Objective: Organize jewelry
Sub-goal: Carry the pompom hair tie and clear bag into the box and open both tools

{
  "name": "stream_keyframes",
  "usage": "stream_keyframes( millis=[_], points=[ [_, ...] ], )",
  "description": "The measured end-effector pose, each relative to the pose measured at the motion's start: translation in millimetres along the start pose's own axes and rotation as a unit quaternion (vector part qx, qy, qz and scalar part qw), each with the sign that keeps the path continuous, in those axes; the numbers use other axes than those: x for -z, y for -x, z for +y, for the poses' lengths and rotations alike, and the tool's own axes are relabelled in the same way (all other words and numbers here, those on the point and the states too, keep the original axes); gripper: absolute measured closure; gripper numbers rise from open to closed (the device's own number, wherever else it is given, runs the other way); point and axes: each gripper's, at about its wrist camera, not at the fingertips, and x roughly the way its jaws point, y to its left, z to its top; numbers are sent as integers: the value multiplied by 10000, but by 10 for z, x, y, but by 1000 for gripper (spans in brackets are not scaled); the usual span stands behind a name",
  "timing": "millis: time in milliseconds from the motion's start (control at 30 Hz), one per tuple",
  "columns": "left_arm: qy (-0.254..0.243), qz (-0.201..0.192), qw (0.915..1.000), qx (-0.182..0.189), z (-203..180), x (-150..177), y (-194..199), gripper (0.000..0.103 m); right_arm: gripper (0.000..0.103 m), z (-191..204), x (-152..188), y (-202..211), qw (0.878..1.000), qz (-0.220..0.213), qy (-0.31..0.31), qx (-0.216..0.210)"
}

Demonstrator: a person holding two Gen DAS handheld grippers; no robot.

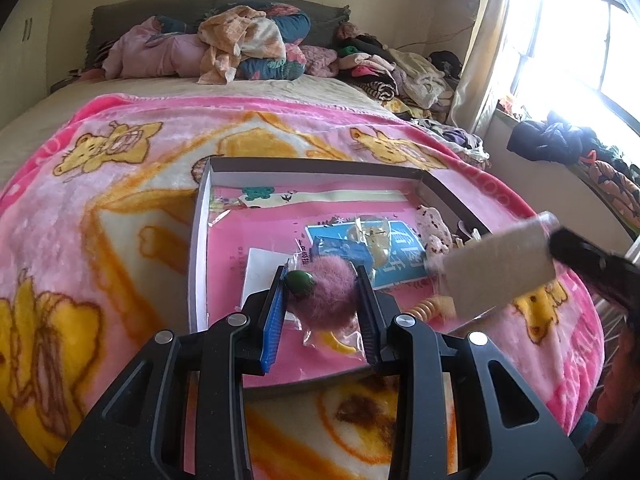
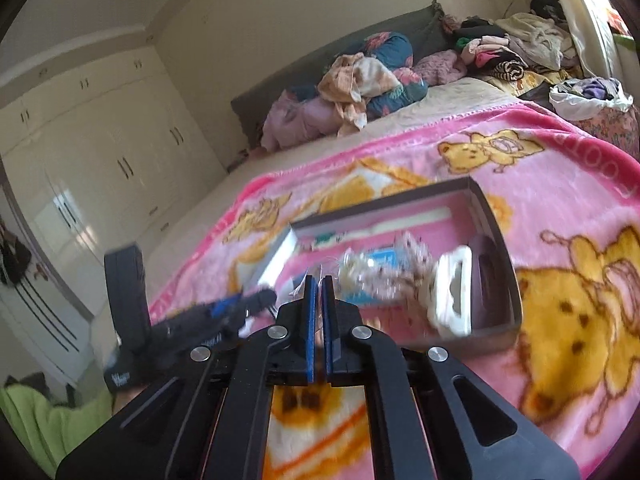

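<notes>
the left gripper (image 1: 322,292) had its jaws part-open around the bagged pink pom-pom (image 1: 326,298) near the box's (image 1: 196,248) front edge; it needed a soft squeeze on the fluff. the right gripper (image 2: 319,292) jaws were nearly closed, pinching a carded packet (image 1: 496,268).

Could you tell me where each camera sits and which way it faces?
Left wrist: on the left gripper, looking along its fingers into the shallow box, a pink pompom between them.
Right wrist: on the right gripper, facing the box from its other side; the left gripper shows.
Shared: box, pink blanket, headboard clothes.
</notes>
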Motion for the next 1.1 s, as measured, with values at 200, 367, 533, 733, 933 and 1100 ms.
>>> stream_keyframes(
  millis=[200,367,533,733,933,1100],
  points=[
    [27,27,10000,-39,23,-33,-59,78,100,-150,-96,-204,9996,157,-230,-35],
    [39,71,9999,-69,23,-38,-122,78,100,-220,-56,-349,9988,365,-334,-61],
    [42,93,9999,-79,20,-36,-148,78,99,-283,23,-463,9976,577,-367,100],
    [51,132,9998,-123,20,-35,-188,78,96,-350,118,-497,9964,665,-266,455],
    [46,164,9998,-137,22,-28,-192,65,83,-365,190,-459,9944,676,-135,797],
    [-10,72,9998,-175,-9,-27,-129,47,57,-328,204,-309,9945,466,-9,940]
  ],
)
